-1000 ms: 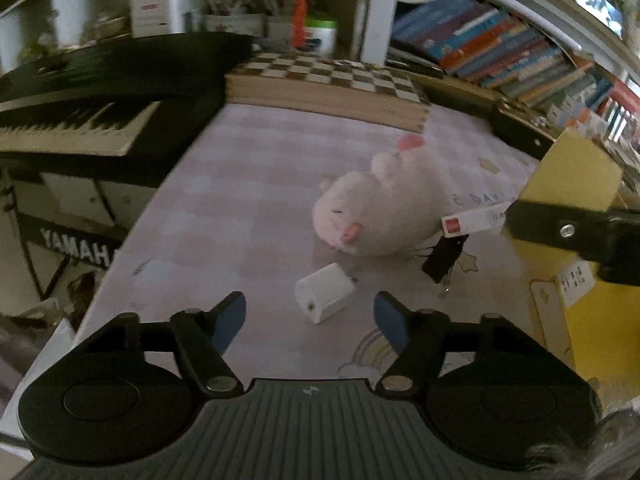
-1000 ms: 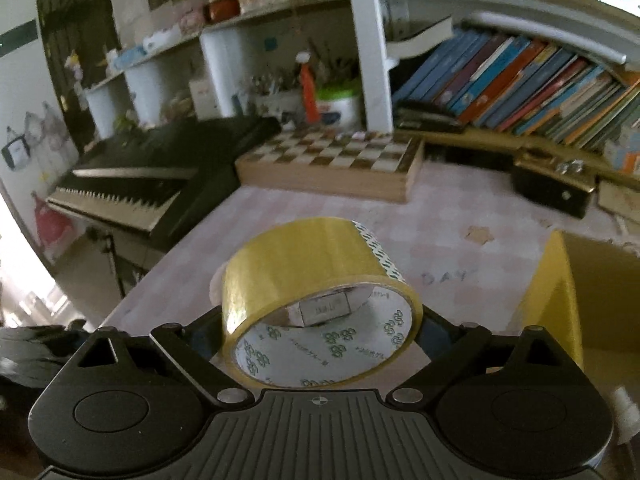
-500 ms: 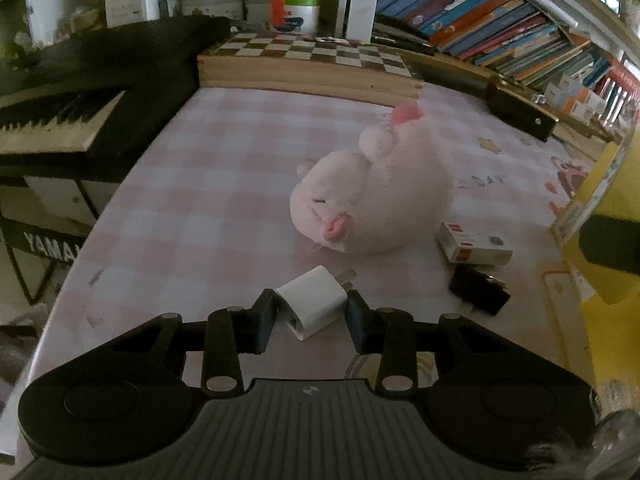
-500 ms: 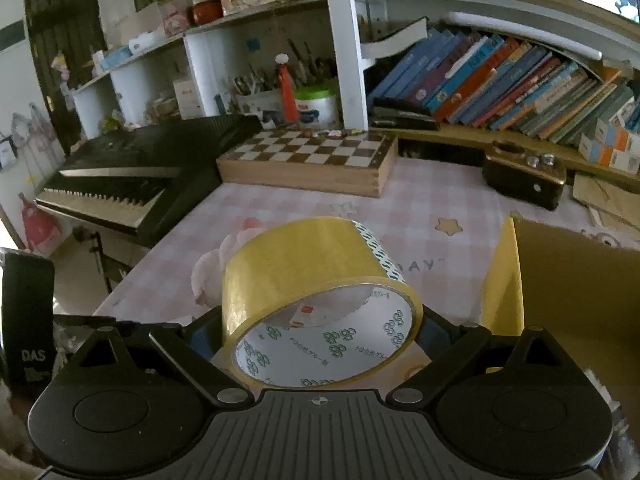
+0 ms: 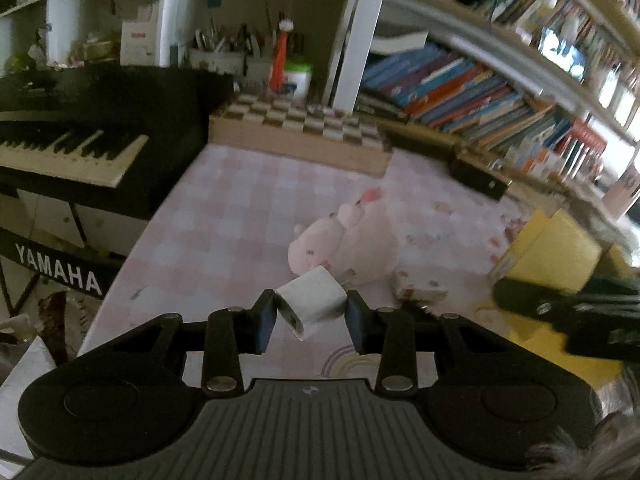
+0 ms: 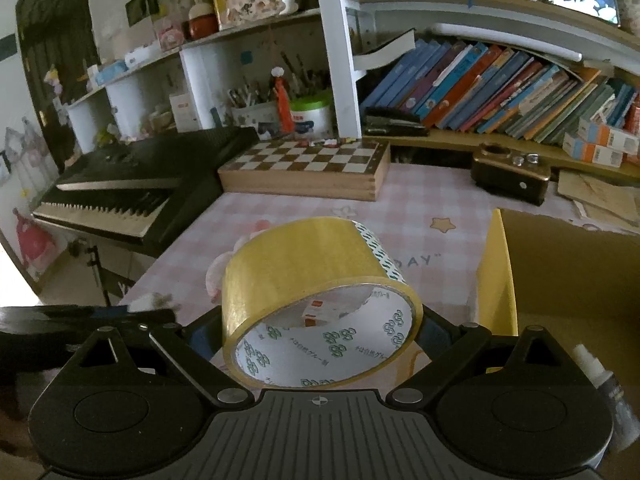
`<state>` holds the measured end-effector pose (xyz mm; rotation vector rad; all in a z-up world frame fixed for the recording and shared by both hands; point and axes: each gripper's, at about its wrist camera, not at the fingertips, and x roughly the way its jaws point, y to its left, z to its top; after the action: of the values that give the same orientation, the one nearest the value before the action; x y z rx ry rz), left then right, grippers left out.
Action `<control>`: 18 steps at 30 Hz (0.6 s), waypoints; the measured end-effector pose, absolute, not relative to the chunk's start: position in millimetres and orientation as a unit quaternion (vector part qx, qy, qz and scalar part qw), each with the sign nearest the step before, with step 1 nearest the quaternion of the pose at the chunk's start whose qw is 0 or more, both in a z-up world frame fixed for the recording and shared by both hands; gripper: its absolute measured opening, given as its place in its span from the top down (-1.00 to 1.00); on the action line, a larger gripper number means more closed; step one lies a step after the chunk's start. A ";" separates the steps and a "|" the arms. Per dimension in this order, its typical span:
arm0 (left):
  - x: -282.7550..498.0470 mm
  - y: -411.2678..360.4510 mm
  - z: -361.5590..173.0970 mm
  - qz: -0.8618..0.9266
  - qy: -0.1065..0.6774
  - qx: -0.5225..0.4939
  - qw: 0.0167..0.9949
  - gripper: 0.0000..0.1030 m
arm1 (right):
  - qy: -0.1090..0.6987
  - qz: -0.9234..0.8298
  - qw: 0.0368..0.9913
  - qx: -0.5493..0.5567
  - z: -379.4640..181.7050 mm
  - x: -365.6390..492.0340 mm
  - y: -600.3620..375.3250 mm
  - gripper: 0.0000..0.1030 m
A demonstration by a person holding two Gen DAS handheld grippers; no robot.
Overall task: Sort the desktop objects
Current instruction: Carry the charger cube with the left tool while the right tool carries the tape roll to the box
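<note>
Pinched across its flat sides by the left gripper [image 5: 311,314], the small white USB charger [image 5: 314,306] hangs clear above the checked tablecloth [image 5: 224,240], light, rigid and smooth, while the right gripper [image 6: 320,332] clamps the stiff tape roll [image 6: 316,300]

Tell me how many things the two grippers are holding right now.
2. The white charger is clamped in the left gripper, lifted off the table. The roll of yellow tape sits clamped in the right gripper, beside the yellow box.
</note>
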<state>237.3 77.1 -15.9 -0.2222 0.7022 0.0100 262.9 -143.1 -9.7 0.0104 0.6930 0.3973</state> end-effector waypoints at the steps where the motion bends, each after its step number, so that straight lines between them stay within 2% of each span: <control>1: 232.9 78.4 -11.2 0.003 0.339 -0.111 0.934 0.33 | 0.337 0.193 0.922 0.006 -8.8 260.4 -143.3 -0.88; 8: 199.8 78.8 18.8 -0.030 0.308 -0.113 0.944 0.33 | 0.338 0.195 0.921 0.006 0.1 234.5 -142.3 -0.88; 18: 173.1 74.2 17.1 -0.073 0.307 -0.107 0.943 0.33 | 0.339 0.174 0.924 0.012 2.3 199.6 -136.5 -0.88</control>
<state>173.1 74.2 17.1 -0.2178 0.6262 -0.1483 199.6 -136.5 2.3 0.0246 0.6965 0.3562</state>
